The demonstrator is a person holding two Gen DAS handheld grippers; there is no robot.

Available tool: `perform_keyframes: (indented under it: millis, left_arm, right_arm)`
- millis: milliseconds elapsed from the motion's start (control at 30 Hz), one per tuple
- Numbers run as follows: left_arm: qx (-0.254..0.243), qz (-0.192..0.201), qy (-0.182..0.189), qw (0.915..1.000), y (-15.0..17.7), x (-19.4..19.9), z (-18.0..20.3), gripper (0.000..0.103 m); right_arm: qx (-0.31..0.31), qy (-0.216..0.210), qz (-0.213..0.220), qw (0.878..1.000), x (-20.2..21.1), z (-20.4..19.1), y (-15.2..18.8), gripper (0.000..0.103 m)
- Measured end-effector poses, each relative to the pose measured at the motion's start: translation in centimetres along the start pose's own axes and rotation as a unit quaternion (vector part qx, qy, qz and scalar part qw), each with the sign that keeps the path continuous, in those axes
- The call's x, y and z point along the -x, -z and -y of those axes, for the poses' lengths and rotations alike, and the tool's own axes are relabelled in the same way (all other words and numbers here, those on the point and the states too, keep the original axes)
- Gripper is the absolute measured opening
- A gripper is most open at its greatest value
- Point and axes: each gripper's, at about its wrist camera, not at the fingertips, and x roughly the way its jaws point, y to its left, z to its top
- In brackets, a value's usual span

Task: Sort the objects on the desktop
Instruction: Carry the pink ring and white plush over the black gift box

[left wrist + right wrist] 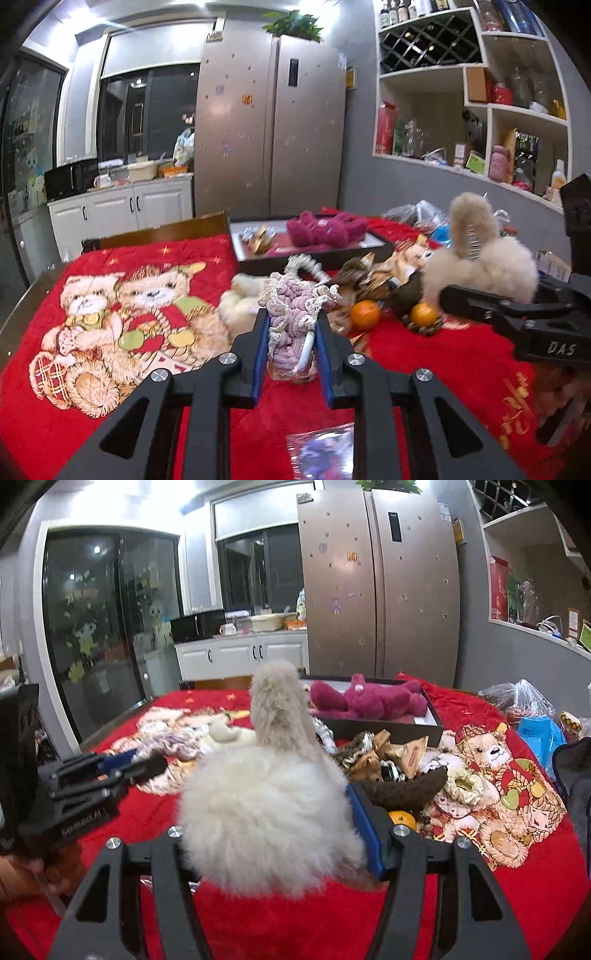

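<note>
My left gripper (291, 321) is shut on a crocheted pink-and-cream piece (295, 306), lifted above the red blanket (443, 369). In the right wrist view the same gripper (144, 762) shows at the left, held by a hand. My right gripper (271, 812) is shut on one pad of fluffy beige earmuffs (269, 812); its band rises behind. The fluff hides the left finger, and only the blue pad (364, 830) of the right one shows. From the left wrist view the earmuffs (487, 266) hang at the right.
A dark box (384, 245) at the back holds a magenta plush (325, 229). Before it lies a heap of gold wrappers and brown items (391, 760), two oranges (365, 314) (424, 314) and a cream plush (240, 306). Plastic bags (524, 698) sit far right; a packet (325, 450) lies near.
</note>
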Motion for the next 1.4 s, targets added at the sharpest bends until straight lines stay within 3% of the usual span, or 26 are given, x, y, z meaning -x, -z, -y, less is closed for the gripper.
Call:
perform_keyframes:
  millis: [300,500,633,967,1133,1400]
  left_arm:
    - [0.026,0.033,0.015,0.999,-3.9,1.7,0.8,0.023]
    - [0.034,0.043,0.009,0.9984,-6.8,0.9,0.2,0.023]
    - [0.07,0.035,0.025,0.9966,-8.5,-1.0,-1.0,0.023]
    - [0.101,-0.015,-0.009,0.9948,-13.1,-11.1,-3.3,0.023]
    - [0.101,-0.018,-0.026,0.9943,-15.6,-16.7,-3.7,0.023]
    - [0.147,-0.053,-0.034,0.9872,-15.9,-25.5,-6.9,0.023]
  right_arm:
    - [-0.002,-0.014,0.029,0.999,2.3,-1.9,-3.2,0.063]
    - [-0.001,-0.013,0.023,1.0,1.8,-1.2,-6.6,0.063]
    - [-0.011,-0.017,0.017,1.0,0.3,-0.3,-8.8,0.063]
    - [-0.04,-0.03,0.002,0.999,-8.1,3.3,-15.1,0.063]
    - [-0.052,-0.025,-0.004,0.998,-14.1,5.6,-18.4,0.063]
    - [-0.071,-0.003,-0.019,0.997,-24.0,10.1,-22.4,0.063]
